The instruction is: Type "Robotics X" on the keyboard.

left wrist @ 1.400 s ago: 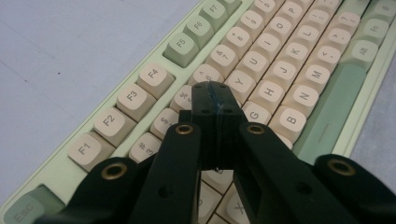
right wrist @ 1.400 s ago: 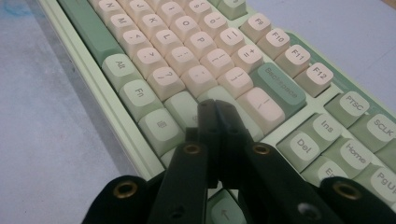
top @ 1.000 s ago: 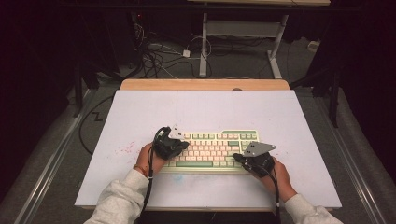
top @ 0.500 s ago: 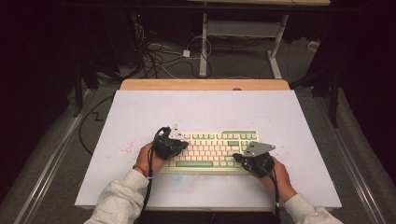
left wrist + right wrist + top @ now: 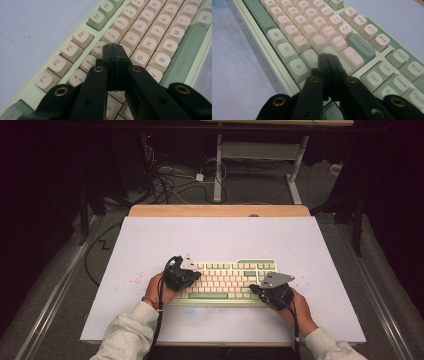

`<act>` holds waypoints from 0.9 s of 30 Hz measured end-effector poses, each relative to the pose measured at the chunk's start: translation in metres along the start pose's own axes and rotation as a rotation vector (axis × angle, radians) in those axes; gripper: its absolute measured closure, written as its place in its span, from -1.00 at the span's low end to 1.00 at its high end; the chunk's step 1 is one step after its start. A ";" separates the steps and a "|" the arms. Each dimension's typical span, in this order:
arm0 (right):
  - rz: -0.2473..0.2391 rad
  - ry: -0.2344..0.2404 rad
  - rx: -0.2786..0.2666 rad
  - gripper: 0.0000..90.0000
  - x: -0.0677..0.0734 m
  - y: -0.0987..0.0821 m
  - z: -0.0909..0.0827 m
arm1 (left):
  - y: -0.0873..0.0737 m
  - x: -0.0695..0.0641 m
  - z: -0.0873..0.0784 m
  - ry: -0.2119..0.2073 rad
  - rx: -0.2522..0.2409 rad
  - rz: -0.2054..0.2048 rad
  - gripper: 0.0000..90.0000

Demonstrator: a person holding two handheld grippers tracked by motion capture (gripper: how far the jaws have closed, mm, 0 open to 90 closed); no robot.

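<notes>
I see the white table (image 5: 150, 240) with the green-and-cream keyboard (image 5: 227, 280) lying near its front edge. My left gripper (image 5: 115, 48) has its jaws pressed together, tips over the keys near the number row. My right gripper (image 5: 327, 58) is likewise closed, empty, above the keys near Backspace.

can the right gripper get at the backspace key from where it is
Probably yes. The right gripper, jaws shut, hangs over the keyboard's right end, and the Backspace key lies just beyond its tip with nothing between them.
</notes>
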State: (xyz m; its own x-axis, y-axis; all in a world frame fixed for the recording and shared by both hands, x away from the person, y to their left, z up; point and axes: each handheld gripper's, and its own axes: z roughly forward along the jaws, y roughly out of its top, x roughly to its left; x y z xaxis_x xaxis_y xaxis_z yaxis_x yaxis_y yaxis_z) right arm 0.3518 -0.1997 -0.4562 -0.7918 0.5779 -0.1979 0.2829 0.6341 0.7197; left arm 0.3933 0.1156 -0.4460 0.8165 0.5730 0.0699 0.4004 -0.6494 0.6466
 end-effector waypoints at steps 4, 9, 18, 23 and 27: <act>0.000 -0.001 0.001 1.00 0.000 0.000 0.000 | 0.000 0.000 0.001 0.001 0.007 -0.001 0.95; 0.001 -0.003 0.001 1.00 0.000 0.000 0.000 | 0.000 0.000 0.001 0.001 0.012 0.005 0.95; -0.001 -0.007 0.004 1.00 0.001 0.001 0.000 | 0.000 -0.001 0.000 0.003 -0.002 0.006 0.95; -0.001 -0.006 0.003 1.00 0.001 0.001 0.000 | 0.003 -0.002 -0.014 0.030 -0.067 0.010 0.95; -0.003 -0.007 0.004 1.00 0.001 0.001 0.000 | 0.003 -0.002 -0.016 0.032 -0.069 0.016 0.95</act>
State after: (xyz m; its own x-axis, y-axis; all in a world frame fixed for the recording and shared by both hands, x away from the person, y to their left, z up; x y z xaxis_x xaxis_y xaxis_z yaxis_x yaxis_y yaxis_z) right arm 0.3513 -0.1989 -0.4560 -0.7890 0.5794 -0.2045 0.2825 0.6376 0.7167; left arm 0.3858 0.1204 -0.4320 0.8083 0.5795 0.1040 0.3573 -0.6232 0.6957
